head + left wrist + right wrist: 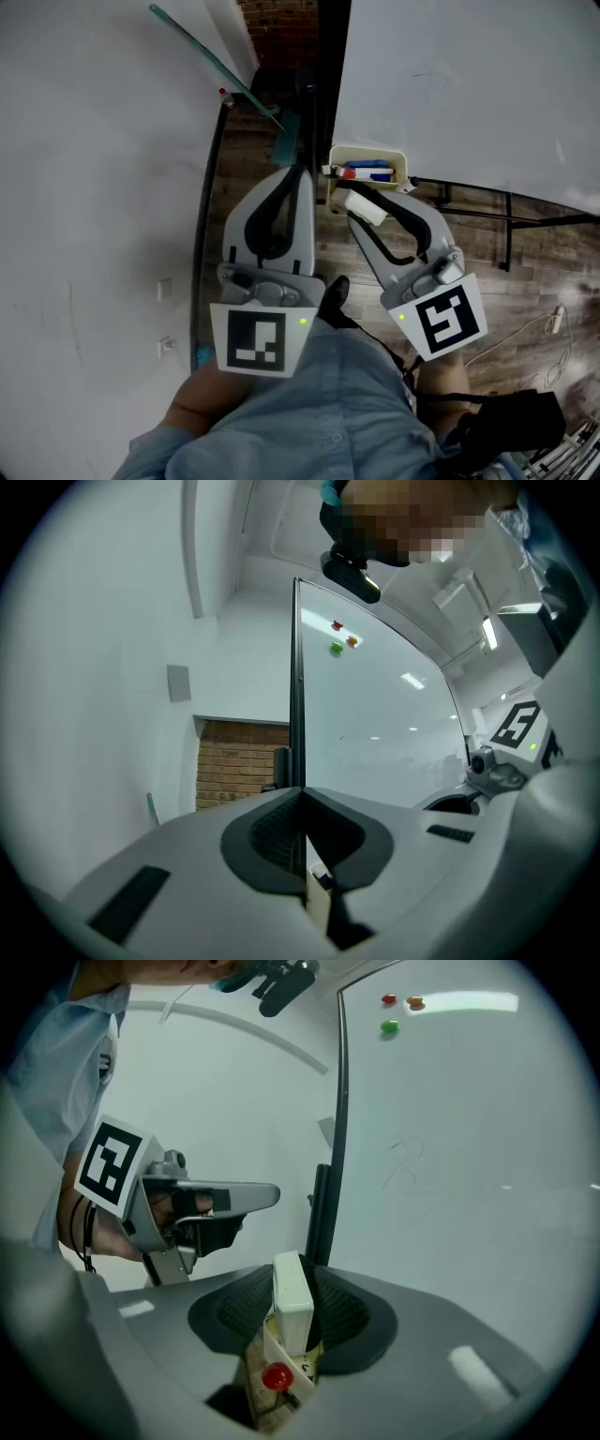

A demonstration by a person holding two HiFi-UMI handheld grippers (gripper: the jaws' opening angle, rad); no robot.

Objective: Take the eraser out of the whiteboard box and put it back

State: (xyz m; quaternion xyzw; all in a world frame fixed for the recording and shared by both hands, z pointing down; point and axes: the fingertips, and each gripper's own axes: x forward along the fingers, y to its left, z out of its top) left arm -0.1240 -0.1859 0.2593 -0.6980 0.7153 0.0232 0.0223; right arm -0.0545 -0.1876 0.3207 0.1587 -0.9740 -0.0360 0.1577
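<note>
the right gripper [367,204] is clamped on the white eraser [292,1305], holding it at the near rim of the whiteboard box [370,151], which hangs at the whiteboard's [469,84] edge. the left gripper [300,803] beside it has its jaws closed together on nothing.

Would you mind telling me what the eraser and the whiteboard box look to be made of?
The eraser looks like white moulded plastic, smooth with a soft sheen and neatly rounded edges. No felt pad can be seen from here. The whiteboard box seems to be cream plastic with a fairly matte finish, judging by its thin, evenly curved rim and uniform colour.
</note>
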